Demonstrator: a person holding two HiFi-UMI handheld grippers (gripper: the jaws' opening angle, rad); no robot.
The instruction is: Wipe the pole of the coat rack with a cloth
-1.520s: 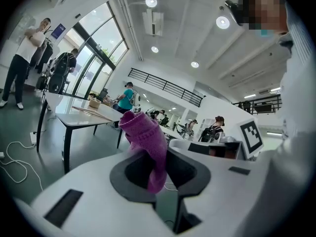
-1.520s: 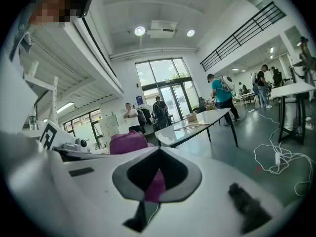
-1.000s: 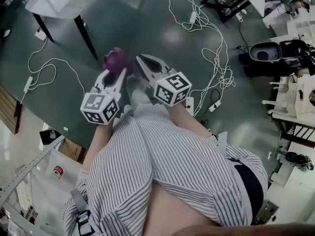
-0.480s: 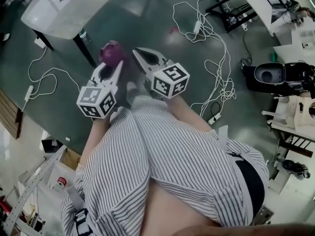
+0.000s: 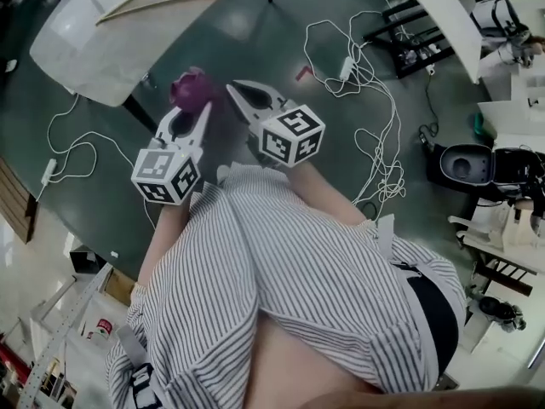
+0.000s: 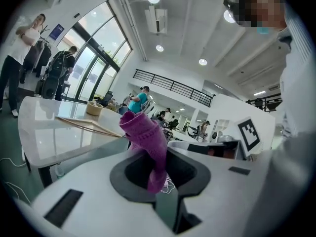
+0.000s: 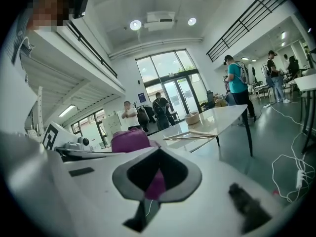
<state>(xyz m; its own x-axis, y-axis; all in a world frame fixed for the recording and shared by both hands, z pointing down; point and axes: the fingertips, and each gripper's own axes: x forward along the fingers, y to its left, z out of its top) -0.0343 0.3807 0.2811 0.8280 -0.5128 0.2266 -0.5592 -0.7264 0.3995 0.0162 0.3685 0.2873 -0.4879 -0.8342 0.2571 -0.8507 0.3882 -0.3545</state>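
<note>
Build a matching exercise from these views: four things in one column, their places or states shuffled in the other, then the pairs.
Things:
1. purple cloth
2. wooden hanger
3. white cables
4. right gripper

Places or states:
A. lying on the white table
B. jaws together
C. clamped in the left gripper
D. strewn over the floor

Pairs: 1-C, 2-A, 3-D, 4-B.

Purple cloth (image 6: 144,135); blk/wht striped shirt (image 5: 289,288)
</note>
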